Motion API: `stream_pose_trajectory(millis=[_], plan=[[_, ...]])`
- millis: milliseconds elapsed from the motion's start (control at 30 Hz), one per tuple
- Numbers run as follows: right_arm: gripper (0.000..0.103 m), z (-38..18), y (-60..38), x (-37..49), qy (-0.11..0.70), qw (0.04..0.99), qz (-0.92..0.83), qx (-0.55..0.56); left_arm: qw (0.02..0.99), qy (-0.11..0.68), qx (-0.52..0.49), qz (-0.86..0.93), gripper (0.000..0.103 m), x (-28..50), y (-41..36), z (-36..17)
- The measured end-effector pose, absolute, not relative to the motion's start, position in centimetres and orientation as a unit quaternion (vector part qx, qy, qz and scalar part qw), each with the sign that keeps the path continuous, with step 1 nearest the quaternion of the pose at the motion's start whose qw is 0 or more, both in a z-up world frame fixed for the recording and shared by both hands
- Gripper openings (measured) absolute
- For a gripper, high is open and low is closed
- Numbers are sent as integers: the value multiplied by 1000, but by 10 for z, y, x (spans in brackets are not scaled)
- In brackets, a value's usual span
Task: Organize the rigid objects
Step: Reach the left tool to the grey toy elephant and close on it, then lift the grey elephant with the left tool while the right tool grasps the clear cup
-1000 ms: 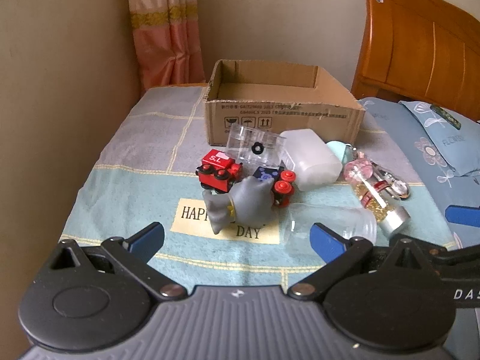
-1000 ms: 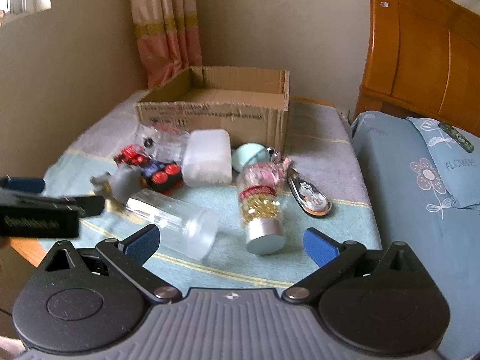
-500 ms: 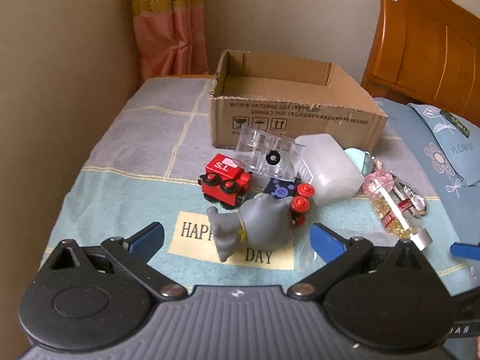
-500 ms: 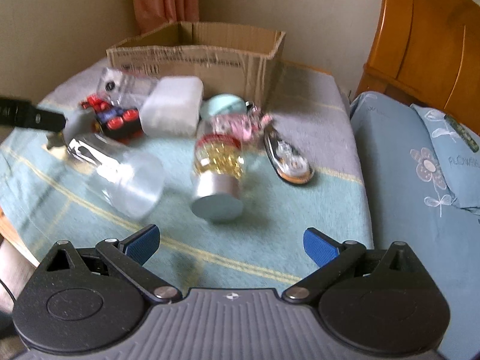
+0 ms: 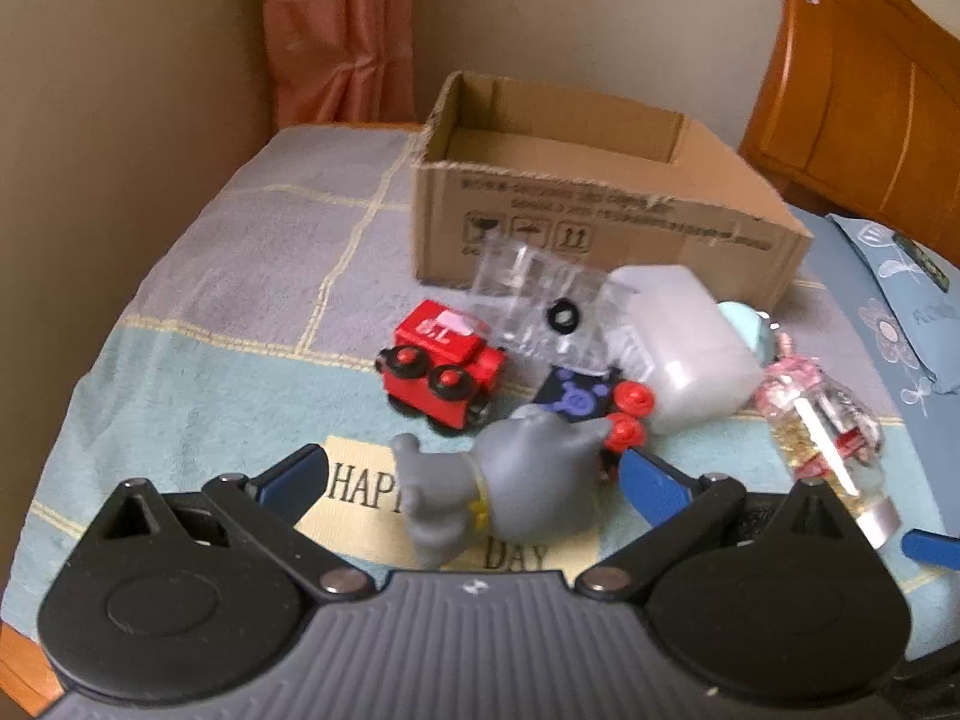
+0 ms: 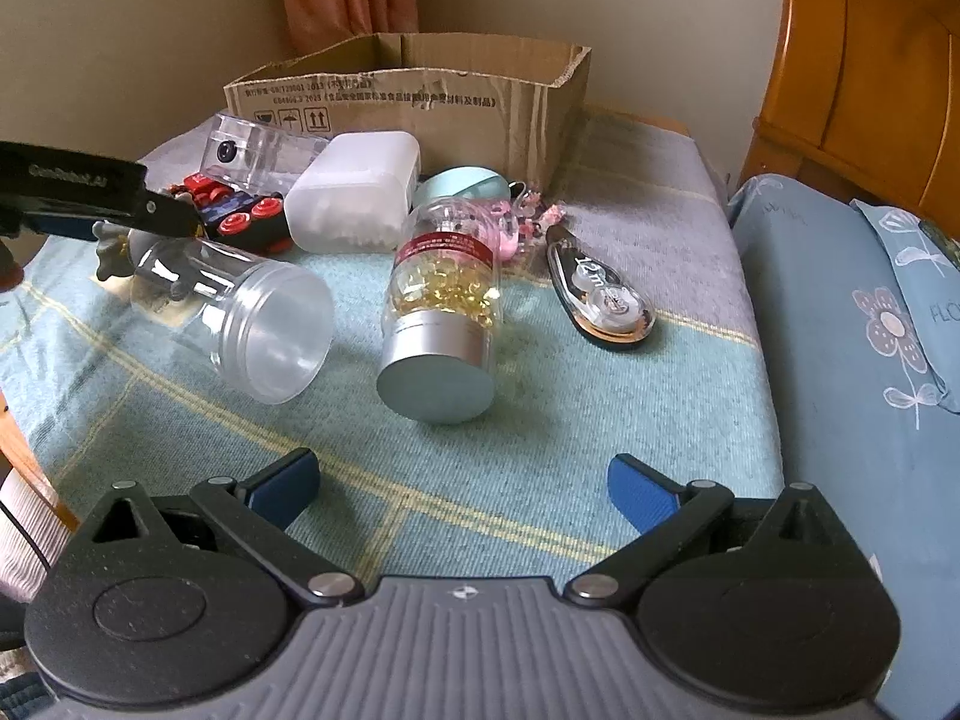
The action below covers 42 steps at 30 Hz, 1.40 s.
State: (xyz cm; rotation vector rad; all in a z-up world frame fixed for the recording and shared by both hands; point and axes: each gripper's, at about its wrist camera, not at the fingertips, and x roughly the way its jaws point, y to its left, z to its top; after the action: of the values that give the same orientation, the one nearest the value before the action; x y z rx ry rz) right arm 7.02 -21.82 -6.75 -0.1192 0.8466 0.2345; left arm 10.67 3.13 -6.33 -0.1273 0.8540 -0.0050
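A grey toy animal (image 5: 528, 480) lies on the "HAPPY DAY" patch, between the spread fingers of my open left gripper (image 5: 474, 480), which do not touch it. Behind it are a red toy wagon (image 5: 441, 354), a dark wagon with red wheels (image 5: 576, 396), a clear plastic case (image 5: 534, 294) and a white frosted box (image 5: 678, 336). The open cardboard box (image 5: 600, 228) stands at the back. My right gripper (image 6: 462, 489) is open, short of a capsule bottle (image 6: 441, 312) lying on its side. An empty clear jar (image 6: 240, 312) lies to its left.
A correction tape dispenser (image 6: 600, 294) lies right of the bottle, with a mint round object (image 6: 462, 186) and pink trinkets behind. The left gripper's arm (image 6: 90, 192) reaches in from the left. A wooden headboard (image 6: 870, 72) and blue pillow (image 6: 840, 330) are on the right, a wall on the left.
My left gripper has moved forward and down, so the grey toy now sits between its fingers. My right gripper has come closer to the capsule bottle. Both stay open.
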Motion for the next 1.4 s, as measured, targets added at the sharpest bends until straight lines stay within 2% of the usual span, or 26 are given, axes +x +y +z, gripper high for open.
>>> stream_pose_trajectory(millis=[233, 400, 567, 733, 1100, 1400], plan=[[103, -70, -217, 69, 391, 912, 108, -53, 894, 422, -152, -8, 102, 110, 50, -78], [103, -70, -215, 68, 391, 914, 96, -49, 897, 422, -130, -12, 99, 113, 43, -80], [103, -66, -210, 69, 417, 904, 83, -49, 904, 412, -102, -48, 74, 112, 37, -77], [103, -61, -201, 67, 436, 894, 80, -61, 906, 410, -90, -59, 73, 110, 47, -75], [103, -18, -153, 60, 417, 893, 155, -64, 914, 402, -7, -57, 73, 98, 88, -69], [103, -27, -114, 95, 457, 874, 159, -53, 913, 398, -10, -89, 73, 95, 99, -69]])
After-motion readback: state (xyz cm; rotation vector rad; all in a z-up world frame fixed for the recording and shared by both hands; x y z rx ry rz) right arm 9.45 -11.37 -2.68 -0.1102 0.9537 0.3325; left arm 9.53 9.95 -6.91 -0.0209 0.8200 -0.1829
